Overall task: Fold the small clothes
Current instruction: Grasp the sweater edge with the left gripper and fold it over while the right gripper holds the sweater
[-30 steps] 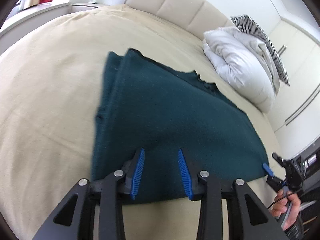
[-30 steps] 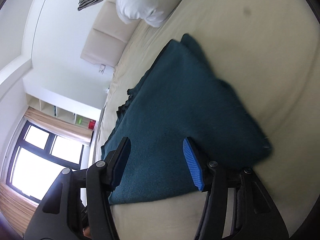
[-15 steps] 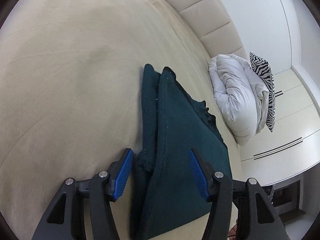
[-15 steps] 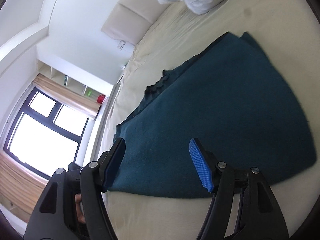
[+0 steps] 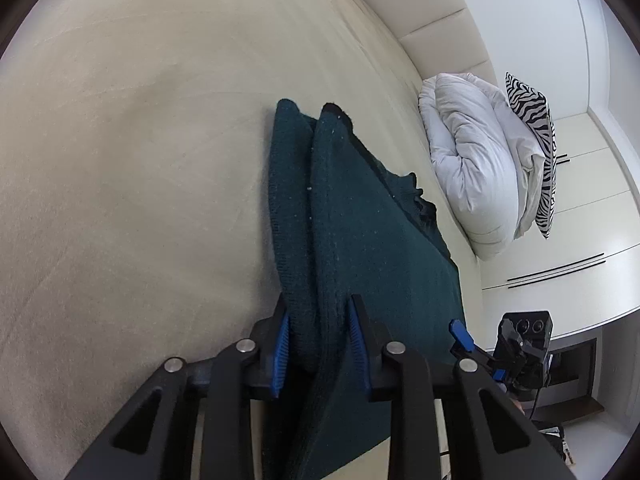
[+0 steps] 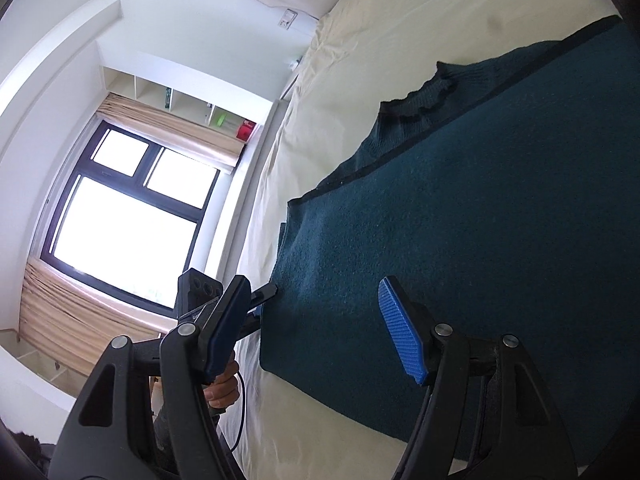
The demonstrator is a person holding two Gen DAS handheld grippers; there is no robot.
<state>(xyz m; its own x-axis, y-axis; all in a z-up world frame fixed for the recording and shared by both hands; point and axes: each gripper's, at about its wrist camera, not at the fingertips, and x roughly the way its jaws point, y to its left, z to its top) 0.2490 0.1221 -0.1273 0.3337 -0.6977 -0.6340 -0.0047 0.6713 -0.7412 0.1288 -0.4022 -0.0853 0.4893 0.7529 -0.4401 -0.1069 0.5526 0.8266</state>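
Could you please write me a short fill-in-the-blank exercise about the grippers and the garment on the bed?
1. The left hand-held gripper is shut on the edge of the dark ____ sweater.
2. The right hand-held gripper has its jaws ____ above the sweater.
3. The sweater lies on a ____ bed.
4. Beside the white duvet leans a ____-striped pillow.

Missing words: green; open; beige; zebra

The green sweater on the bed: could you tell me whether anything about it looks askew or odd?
The sweater is not squarely folded: in the right wrist view its ribbed collar sticks out, rumpled, past the top layer's edge. The left gripper pinches bunched layers at one side. No damage shows.
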